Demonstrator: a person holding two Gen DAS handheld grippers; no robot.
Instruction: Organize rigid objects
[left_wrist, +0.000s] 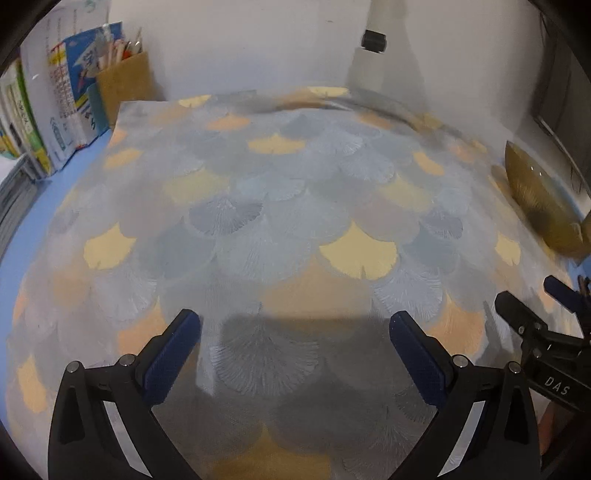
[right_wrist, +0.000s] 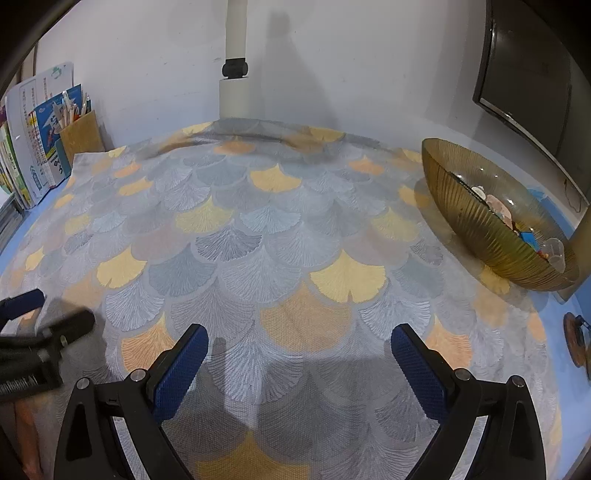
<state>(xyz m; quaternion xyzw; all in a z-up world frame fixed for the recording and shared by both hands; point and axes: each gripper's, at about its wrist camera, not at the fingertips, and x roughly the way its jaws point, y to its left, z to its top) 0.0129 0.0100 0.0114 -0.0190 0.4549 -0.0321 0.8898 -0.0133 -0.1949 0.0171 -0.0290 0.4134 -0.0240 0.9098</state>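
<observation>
An amber ribbed glass bowl (right_wrist: 476, 225) stands at the right on the leaf-patterned cloth (right_wrist: 258, 236). It holds several small objects (right_wrist: 517, 218), among them a clear cup and coloured pieces. The bowl also shows in the left wrist view (left_wrist: 539, 199) at the far right. My left gripper (left_wrist: 295, 332) is open and empty, low over the cloth. My right gripper (right_wrist: 299, 343) is open and empty over the cloth, left of the bowl. Each gripper shows at the edge of the other's view (left_wrist: 535, 321) (right_wrist: 40, 325).
Books and papers (right_wrist: 33, 155) and a cardboard pen holder (right_wrist: 79, 134) stand at the back left. A white lamp post (right_wrist: 234, 74) rises at the back wall. A dark monitor (right_wrist: 535, 92) is at the right. A round brown object (right_wrist: 576, 343) lies on the blue table.
</observation>
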